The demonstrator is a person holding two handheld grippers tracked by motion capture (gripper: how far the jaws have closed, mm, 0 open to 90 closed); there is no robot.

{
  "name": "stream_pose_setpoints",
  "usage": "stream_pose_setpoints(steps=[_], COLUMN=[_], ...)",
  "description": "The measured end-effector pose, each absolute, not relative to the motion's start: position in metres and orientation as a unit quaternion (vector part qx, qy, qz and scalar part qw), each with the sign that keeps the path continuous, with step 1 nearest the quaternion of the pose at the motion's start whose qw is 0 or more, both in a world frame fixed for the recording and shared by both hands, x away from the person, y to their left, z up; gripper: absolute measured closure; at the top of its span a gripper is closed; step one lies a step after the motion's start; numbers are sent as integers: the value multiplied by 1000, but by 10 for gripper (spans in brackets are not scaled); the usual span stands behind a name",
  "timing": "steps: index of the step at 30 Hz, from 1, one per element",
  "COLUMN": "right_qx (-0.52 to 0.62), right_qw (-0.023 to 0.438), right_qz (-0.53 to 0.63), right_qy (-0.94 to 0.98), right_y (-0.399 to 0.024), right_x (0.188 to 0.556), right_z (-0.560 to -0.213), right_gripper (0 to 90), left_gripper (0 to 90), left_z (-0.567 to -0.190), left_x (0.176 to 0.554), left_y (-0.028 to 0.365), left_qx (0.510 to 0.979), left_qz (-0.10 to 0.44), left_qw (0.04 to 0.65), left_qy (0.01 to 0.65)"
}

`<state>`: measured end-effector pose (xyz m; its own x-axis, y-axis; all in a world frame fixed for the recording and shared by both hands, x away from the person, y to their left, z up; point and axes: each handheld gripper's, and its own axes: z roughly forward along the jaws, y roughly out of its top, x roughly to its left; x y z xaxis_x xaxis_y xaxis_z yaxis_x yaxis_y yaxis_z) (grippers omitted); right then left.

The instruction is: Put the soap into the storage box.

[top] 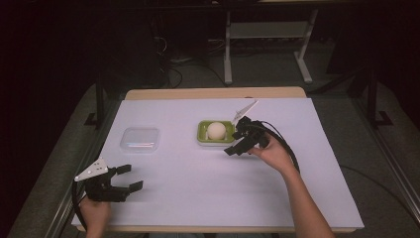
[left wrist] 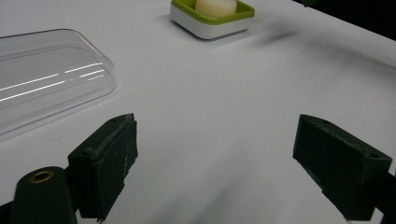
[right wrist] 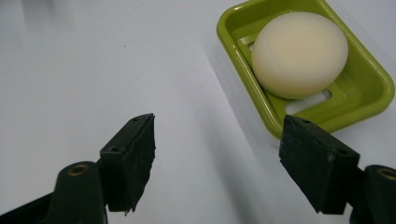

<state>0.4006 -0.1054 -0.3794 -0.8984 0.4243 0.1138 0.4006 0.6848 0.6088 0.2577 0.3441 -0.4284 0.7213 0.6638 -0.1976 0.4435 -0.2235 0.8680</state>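
Note:
A pale round soap lies in a green dish on a white base, at the middle of the white table. My right gripper hovers just right of the dish. It is open, its jaws point toward the dish's near edge, and nothing lies between them. A clear plastic lid rests flat to the left of the dish. At the table's front left corner my left gripper is open over bare table. Far ahead of it stands the dish.
The white sheet covers a wooden table with its edge near the bottom of the high view. Metal frame legs and cables stand on the dark floor behind the table. A grey plate tops the left gripper.

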Motion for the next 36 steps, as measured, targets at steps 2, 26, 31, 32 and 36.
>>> stream_pose_setpoints(steps=[2,26,31,32,36], right_qx=[227,250,257,259,263], right_qw=[18,12,9,8,9], right_qz=[330,337,349,350,351], right_qy=[916,908,901,900,899], right_y=[-109,-136,-142,-145,-150], right_x=[397,370,363,361,356], right_z=[-380,-384,-382,-382,-384], right_gripper=[255,254,252,252,252], left_gripper=[133,132,133,132,133], left_z=[-428,-429,-429,-429,-430], left_x=[258,258,258,258,258], left_y=[344,343,343,343,342], left_qx=[776,778,779,778,777], left_qz=[109,108,108,108,108], left_qw=[509,506,505,505,507], left_qy=[357,356,356,357,357])
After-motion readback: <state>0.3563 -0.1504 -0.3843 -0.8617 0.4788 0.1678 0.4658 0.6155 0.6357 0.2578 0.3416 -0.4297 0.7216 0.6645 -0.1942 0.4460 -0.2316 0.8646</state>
